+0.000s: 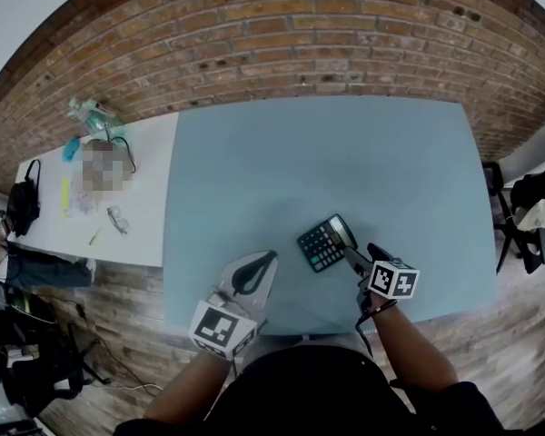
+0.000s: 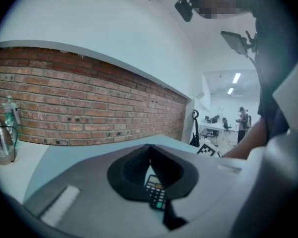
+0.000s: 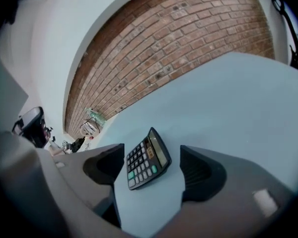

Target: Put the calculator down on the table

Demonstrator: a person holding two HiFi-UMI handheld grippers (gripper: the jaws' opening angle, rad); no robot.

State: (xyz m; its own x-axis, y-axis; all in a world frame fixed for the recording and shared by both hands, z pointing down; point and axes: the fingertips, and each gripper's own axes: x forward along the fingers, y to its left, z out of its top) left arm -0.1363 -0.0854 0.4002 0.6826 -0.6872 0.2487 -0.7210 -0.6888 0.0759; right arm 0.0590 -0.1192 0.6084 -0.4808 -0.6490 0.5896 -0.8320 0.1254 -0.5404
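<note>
A black calculator (image 1: 325, 242) with a tilted display lies flat on the pale blue table (image 1: 345, 162), near its front edge. My right gripper (image 1: 355, 257) sits just behind the calculator and is open. In the right gripper view the calculator (image 3: 146, 163) lies between the two black pads (image 3: 105, 165), with a gap on each side. My left gripper (image 1: 265, 263) rests at the table's front edge, left of the calculator, with its jaws shut and empty. Its closed tips (image 2: 149, 148) point toward the calculator (image 2: 156, 195).
A white side table (image 1: 91, 198) at the left carries bottles (image 1: 93, 116) and small items, with a black bag (image 1: 23, 209) at its end. A brick wall (image 1: 282, 44) runs behind. A chair with bags (image 1: 531, 216) stands at the right.
</note>
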